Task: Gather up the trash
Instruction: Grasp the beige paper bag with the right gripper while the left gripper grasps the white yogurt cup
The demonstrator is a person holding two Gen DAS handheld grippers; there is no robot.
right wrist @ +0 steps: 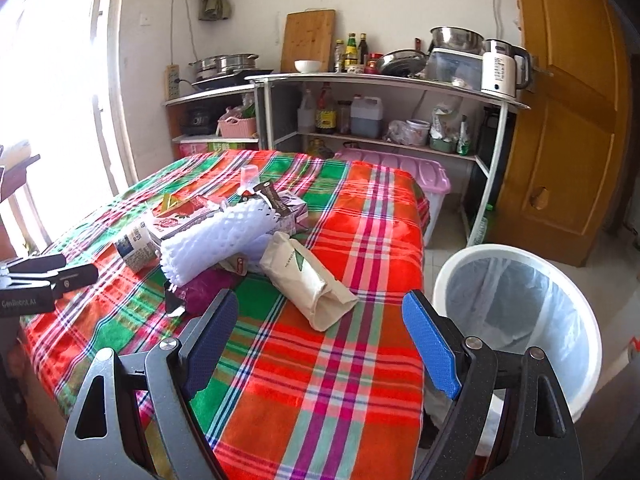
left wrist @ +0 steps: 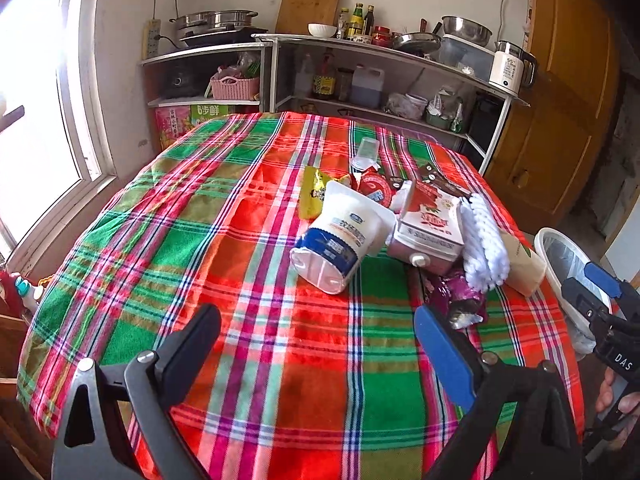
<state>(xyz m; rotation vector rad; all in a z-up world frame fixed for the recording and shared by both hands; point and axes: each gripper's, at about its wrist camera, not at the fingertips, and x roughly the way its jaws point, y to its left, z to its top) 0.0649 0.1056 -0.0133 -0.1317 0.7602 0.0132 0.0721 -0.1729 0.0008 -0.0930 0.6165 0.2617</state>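
Trash lies in a pile on the plaid tablecloth [left wrist: 240, 280]: a white and blue yogurt pouch [left wrist: 340, 236], a red and white carton [left wrist: 430, 228], white foam netting [left wrist: 484, 244], a beige paper packet [right wrist: 308, 284], a purple wrapper [left wrist: 460, 300], a yellow wrapper [left wrist: 314, 196] and a clear cup [left wrist: 366, 152]. My left gripper [left wrist: 320, 320] is open and empty, short of the pouch. My right gripper [right wrist: 320, 308] is open and empty, just short of the beige packet [left wrist: 522, 264]. A white bin with a clear liner [right wrist: 516, 312] stands at the table's right side.
Metal shelves [right wrist: 380, 80] with pots, bottles, a kettle and a cutting board line the back wall. A pink lidded box [right wrist: 404, 168] sits behind the table. A wooden door [right wrist: 568, 100] is at the right, a bright window [left wrist: 36, 100] at the left.
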